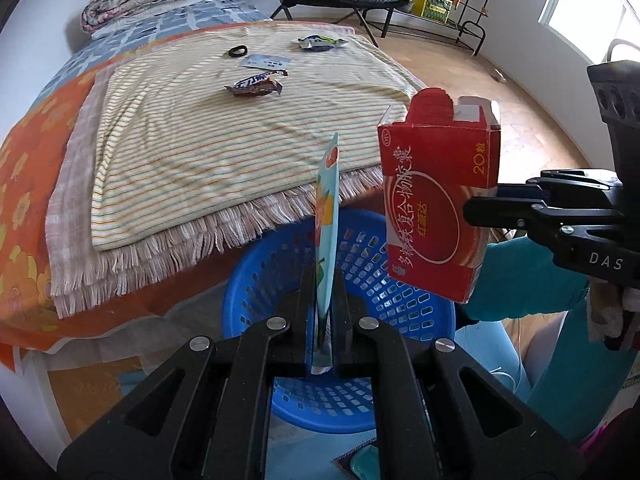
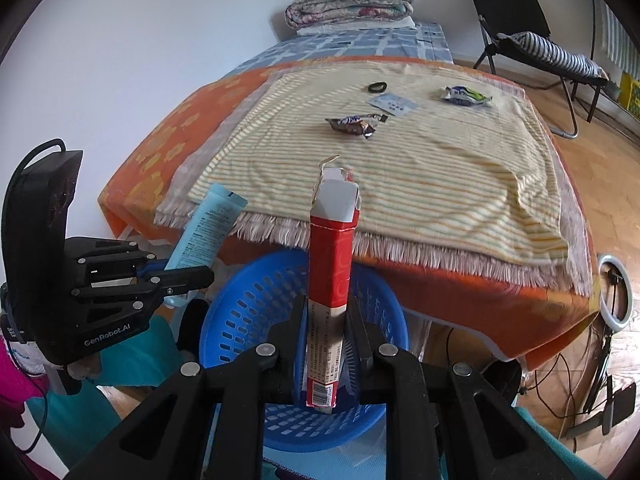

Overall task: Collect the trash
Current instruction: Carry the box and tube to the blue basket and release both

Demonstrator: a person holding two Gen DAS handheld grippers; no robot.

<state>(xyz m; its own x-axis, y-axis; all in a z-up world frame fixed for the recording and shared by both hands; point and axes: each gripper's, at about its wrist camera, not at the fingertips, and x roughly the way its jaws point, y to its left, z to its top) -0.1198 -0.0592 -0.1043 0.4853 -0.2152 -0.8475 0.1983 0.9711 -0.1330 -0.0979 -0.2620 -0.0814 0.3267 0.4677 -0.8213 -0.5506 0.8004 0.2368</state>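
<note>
Two pieces of trash hang over the blue basket (image 1: pixel 304 400): our left hand-held gripper (image 1: pixel 322 320) pinches a light-blue tube (image 1: pixel 327 216), our right hand-held gripper (image 2: pixel 326 344) clamps the red carton (image 2: pixel 330 264). Next, we judge, both release; wrappers (image 1: pixel 256 85) wait ahead on the bed (image 1: pixel 240 136).

Blue basket (image 1: pixel 360 248): floor mostly hidden from me behind gripper linkages. Small card (image 1: pixel 266 62) on striped blanket (image 1: pixel 200 140): print too small to read.
</note>
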